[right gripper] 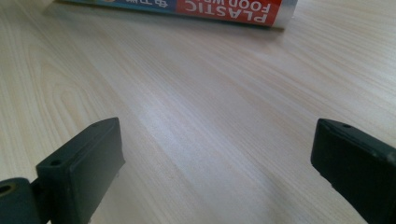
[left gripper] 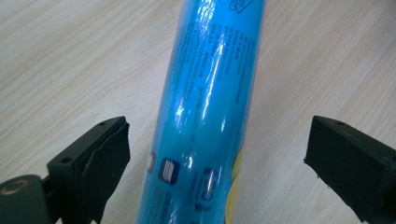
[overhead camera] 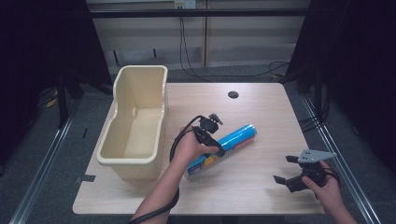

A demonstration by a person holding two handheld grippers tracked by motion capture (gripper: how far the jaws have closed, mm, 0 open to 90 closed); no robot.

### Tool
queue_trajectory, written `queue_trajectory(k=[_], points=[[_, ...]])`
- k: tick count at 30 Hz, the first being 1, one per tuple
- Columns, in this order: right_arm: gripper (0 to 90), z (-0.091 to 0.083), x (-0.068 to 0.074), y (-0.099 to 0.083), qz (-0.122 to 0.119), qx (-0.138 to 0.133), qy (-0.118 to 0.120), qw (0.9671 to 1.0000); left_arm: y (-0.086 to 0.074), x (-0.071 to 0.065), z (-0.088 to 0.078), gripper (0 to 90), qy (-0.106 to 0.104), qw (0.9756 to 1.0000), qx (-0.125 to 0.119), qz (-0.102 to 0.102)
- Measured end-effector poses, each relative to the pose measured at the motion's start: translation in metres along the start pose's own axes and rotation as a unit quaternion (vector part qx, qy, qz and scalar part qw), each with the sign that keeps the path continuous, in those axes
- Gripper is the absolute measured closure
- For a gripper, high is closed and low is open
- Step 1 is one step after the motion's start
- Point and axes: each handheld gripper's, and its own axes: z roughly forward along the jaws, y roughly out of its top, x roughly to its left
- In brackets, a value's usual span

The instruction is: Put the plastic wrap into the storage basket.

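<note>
The left gripper [overhead camera: 219,150] holds its fingers [left gripper: 100,158] wide on either side of the blue food-wrap roll [left gripper: 210,107], not yet pressing it; the roll lies flat on the tabletop [overhead camera: 252,186], just right of the cream bin [overhead camera: 135,126]. The right gripper [overhead camera: 287,169], fingers also wide and empty, rests well right of the roll. Judged progress: approach complete; grasp, lift and probable transfer into the bin remain.
</note>
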Motion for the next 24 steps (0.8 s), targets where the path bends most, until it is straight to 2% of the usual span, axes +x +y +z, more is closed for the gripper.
queue_trajectory(k=[4, 7, 8, 12, 14, 16, 19, 20, 22, 23, 24], points=[[2.5, 0.0, 0.0, -0.001, 0.002, 0.001, 0.001, 1.0, 0.004, -0.002, 0.008, 7.6, 0.002, 0.9998, 0.015, 0.009], [2.4, 0.0, -0.001, -0.001, 0.003, 0.0, 0.003, 1.0, 0.011, -0.002, 0.016, 8.1, 0.006, 0.9989, 0.032, 0.032], [2.4, 0.0, -0.001, -0.001, 0.003, 0.0, 0.003, 1.0, 0.012, -0.003, 0.018, 8.3, 0.005, 0.9992, 0.031, 0.026], [2.4, 0.0, -0.001, -0.001, 0.003, 0.001, 0.003, 1.0, 0.017, -0.002, 0.023, 9.1, 0.004, 0.999, 0.036, 0.025], [2.5, 0.0, -0.001, -0.001, 0.003, 0.0, 0.003, 1.0, 0.02, -0.002, 0.027, 9.7, 0.008, 0.9986, 0.041, 0.034], [2.5, 0.0, -0.001, -0.001, 0.002, 0.0, 0.003, 1.0, 0.021, -0.002, 0.028, 10.4, 0.009, 0.9986, 0.041, 0.031], [2.4, -0.001, -0.001, -0.002, 0.003, 0.0, 0.002, 1.0, 0.022, -0.001, 0.033, 12.0, 0.011, 0.9978, 0.05, 0.041], [2.4, -0.001, -0.002, -0.002, 0.003, -0.001, 0.002, 1.0, 0.022, -0.001, 0.035, 12.6, 0.006, 0.9985, 0.048, 0.027], [2.5, -0.001, -0.002, -0.002, 0.005, -0.001, 0.002, 1.0, 0.021, 0.001, 0.038, 12.8, 0.009, 0.9981, 0.054, 0.029], [2.4, -0.002, -0.002, -0.002, 0.004, -0.003, 0.0, 1.0, 0.021, 0.002, 0.04, 13.8, 0.011, 0.9978, 0.055, 0.037], [2.4, -0.002, -0.002, -0.002, 0.007, -0.003, 0.001, 1.0, 0.021, 0.003, 0.041, 14.1, 0.01, 0.9979, 0.056, 0.031]])
